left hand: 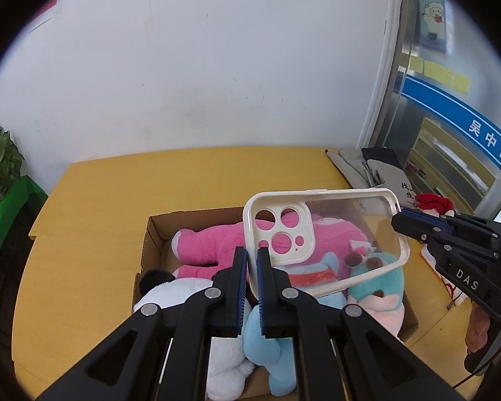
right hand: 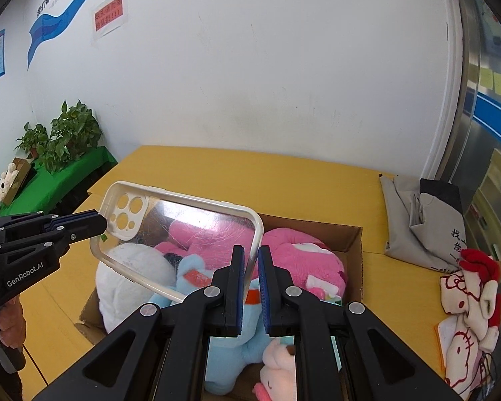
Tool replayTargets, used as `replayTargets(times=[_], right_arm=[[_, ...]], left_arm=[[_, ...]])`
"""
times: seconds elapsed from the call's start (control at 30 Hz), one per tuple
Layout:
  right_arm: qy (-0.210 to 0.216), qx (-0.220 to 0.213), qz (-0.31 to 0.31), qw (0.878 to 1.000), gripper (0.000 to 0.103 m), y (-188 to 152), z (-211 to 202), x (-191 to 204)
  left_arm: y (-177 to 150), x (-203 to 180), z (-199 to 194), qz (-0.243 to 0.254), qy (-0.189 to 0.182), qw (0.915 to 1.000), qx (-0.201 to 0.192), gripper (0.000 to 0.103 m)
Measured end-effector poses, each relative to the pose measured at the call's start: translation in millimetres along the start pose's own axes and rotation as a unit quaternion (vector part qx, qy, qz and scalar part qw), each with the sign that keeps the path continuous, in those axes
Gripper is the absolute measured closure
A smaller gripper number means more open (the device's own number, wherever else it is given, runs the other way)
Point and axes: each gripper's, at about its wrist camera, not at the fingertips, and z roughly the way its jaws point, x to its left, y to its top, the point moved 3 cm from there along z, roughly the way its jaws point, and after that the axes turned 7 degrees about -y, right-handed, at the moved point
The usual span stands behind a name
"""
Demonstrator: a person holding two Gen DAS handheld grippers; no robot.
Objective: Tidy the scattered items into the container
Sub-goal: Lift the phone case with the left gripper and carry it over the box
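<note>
Both tongs, left tongs [left hand: 252, 260] and right tongs [right hand: 250, 258], nearly closed, are pinching opposite ends of the phone case [left hand: 324, 230] above the box [left hand: 157, 230]; uneven release risks flipping it onto the desk [left hand: 117, 187].

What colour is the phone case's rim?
Cream-white, around a clear back; the phone case shows best in the left wrist view.

Box is packed, bench has room

Soft toys [left hand: 217, 250] fill the cardboard box [left hand: 157, 234] to its top, and the phone case [left hand: 324, 244] hangs right over them. The yellow bench [left hand: 123, 193] is bare behind and left of the box; a grey bag [right hand: 417, 217] and a red-and-white toy [right hand: 471, 307] crowd the right side.
</note>
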Motion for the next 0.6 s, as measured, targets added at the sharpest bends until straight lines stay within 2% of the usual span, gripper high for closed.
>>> replayTargets(times=[0.23, 0.6], right_arm=[[0.004, 0.030, 0.004, 1.000, 0.094, 4.1, 50.9, -7.7], [0.007, 0.084, 0.000, 0.996, 0.094, -3.2, 130.9, -12.9]], left_arm=[[7.7, 17.0, 43.9, -0.003, 0.005, 0.9997, 0.024, 0.097], [-2.2, 52.3, 117.4, -0.032, 0.006, 0.9965, 0.077, 0.097]])
